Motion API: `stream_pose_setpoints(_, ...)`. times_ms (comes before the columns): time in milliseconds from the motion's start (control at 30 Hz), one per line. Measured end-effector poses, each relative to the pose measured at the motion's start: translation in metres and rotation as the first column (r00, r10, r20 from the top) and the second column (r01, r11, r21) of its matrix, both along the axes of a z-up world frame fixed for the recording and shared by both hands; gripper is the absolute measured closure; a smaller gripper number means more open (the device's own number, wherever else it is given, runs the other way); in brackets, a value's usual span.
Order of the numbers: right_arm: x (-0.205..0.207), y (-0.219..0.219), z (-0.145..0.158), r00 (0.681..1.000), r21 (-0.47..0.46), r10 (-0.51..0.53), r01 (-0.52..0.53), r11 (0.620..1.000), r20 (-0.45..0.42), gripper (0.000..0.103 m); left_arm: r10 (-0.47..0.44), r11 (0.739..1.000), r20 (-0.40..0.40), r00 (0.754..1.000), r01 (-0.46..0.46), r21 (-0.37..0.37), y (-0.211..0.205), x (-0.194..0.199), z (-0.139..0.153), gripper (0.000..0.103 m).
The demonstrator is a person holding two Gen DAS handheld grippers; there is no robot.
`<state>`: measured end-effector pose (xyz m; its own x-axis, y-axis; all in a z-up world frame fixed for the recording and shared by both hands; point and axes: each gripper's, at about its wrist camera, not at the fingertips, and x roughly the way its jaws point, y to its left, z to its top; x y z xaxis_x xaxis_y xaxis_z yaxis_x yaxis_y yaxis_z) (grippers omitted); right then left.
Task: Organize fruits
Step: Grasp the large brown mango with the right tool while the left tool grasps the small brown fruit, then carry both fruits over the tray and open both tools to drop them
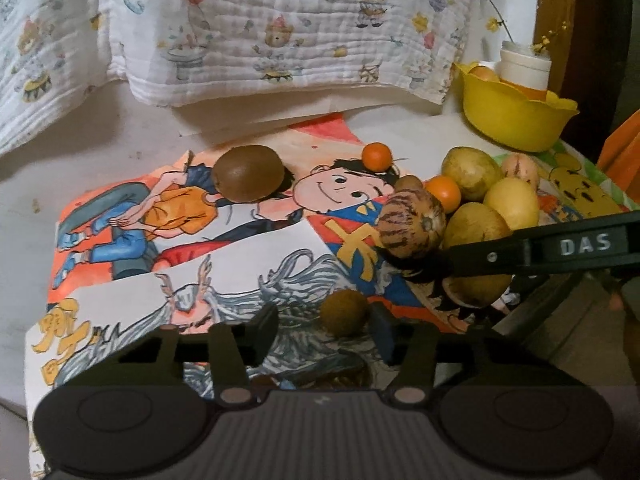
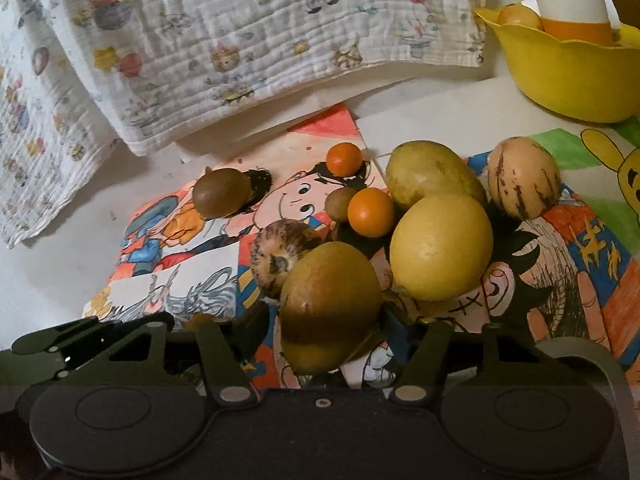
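- Left claw [image 1: 324, 326] hangs low over the coloured cartoon drawing sheets [image 1: 240, 248] on the pale worktop [image 1: 100, 128], jaws part-way open.
- A small round brown fruit [image 1: 344, 313] sits on the paper between its fingers. The right finger is just beside it, the left finger stands clear, so nothing is gripped.
- Right claw [image 2: 332, 334] straddles a large olive-green oval fruit [image 2: 332, 304], jaws about as wide as the fruit. I cannot tell whether the pads press on it.
- That fruit is at the near edge of the pile, touching a brown-striped round fruit [image 2: 280, 256] on its left, with a smooth yellow oval fruit [image 2: 440, 248] just beside it on the right.
- 2 small orange fruits [image 2: 370, 212] lie behind the pile, 1 nearer and 1 further back.
- A brown fuzzy kiwi [image 1: 248, 174] lies alone on the drawings, well apart from the pile.
- A yellow scalloped plastic bowl [image 1: 516, 120] stands at the far right of the worktop, holding a white-capped orange bottle [image 1: 524, 68] and 1 pale fruit.
- A white printed muslin cloth [image 1: 280, 32] drapes along the back.
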<state>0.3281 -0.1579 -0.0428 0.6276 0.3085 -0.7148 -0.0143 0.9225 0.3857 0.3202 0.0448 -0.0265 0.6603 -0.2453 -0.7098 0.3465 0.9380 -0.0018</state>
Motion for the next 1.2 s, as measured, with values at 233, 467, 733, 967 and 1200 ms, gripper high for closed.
stream_pose_setpoints(233, 0.003, 0.001, -0.003, 1.000, -0.004, -0.026, 0.026, 1.000, 0.001, 0.045, -0.033, 0.999, -0.016, 0.999, 0.032, -0.016, -0.004, 0.005, -0.003, 0.071)
stream_pose_setpoints(467, 0.000, 0.001, -0.004, 1.000, -0.010, -0.022, 0.022, 1.000, 0.023, 0.047, -0.018, 0.999, -0.036, 0.999, 0.016, -0.040, -0.002, 0.003, -0.002, 0.075)
stream_pose_setpoints(733, -0.015, -0.006, 0.001, 0.998, 0.042, -0.021, 0.019, 0.999, 0.058, 0.047, 0.018, 0.998, -0.017, 1.000, -0.019, -0.066, 0.004, -0.013, 0.012, 0.075)
stream_pose_setpoints(967, -0.045, -0.012, 0.018, 0.991, 0.056, 0.033, -0.041, 0.998, 0.128, 0.047, 0.037, 0.997, -0.002, 0.999, -0.037, -0.073, 0.009, -0.046, 0.026, 0.075)
stream_pose_setpoints(1200, -0.089, -0.013, 0.029, 0.977, 0.009, 0.119, -0.123, 0.992, 0.176, 0.047, 0.056, 0.994, -0.008, 0.998, -0.057, -0.098, 0.013, -0.084, 0.031, 0.075)
